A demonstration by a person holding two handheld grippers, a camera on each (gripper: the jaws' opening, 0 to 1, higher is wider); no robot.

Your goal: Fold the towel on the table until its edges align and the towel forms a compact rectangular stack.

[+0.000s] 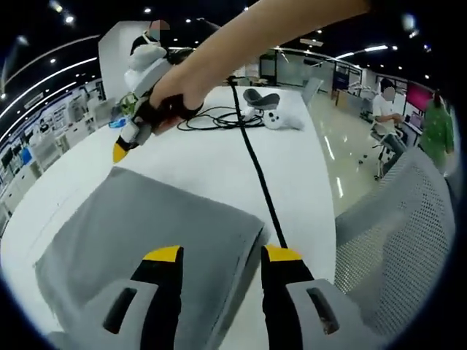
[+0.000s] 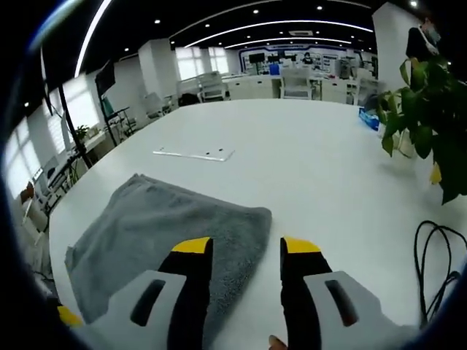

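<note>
While the grey towel (image 1: 146, 233) is lying folded on the white table (image 1: 219, 164), both grippers (image 1: 222, 255) (image 2: 238, 246) are hovering apparently just above it, jaws parted, empty.

You have a big white table (image 1: 219, 168) in front of you. In the left gripper view, a long black cable (image 1: 255, 175) runs across it toward you. At the far end, the cable makes a loose loop (image 1: 215, 118). Next to the loop sits a white game controller (image 1: 281, 119). A grey mesh chair (image 1: 405, 233) stands at the table's edge, on the right of that view. Far back, two people (image 1: 408, 117) are on the shiny floor.

In the right gripper view, a flat white strip (image 2: 193, 153) lies on the table. A green leafy plant (image 2: 430, 117) hangs in at the right.
</note>
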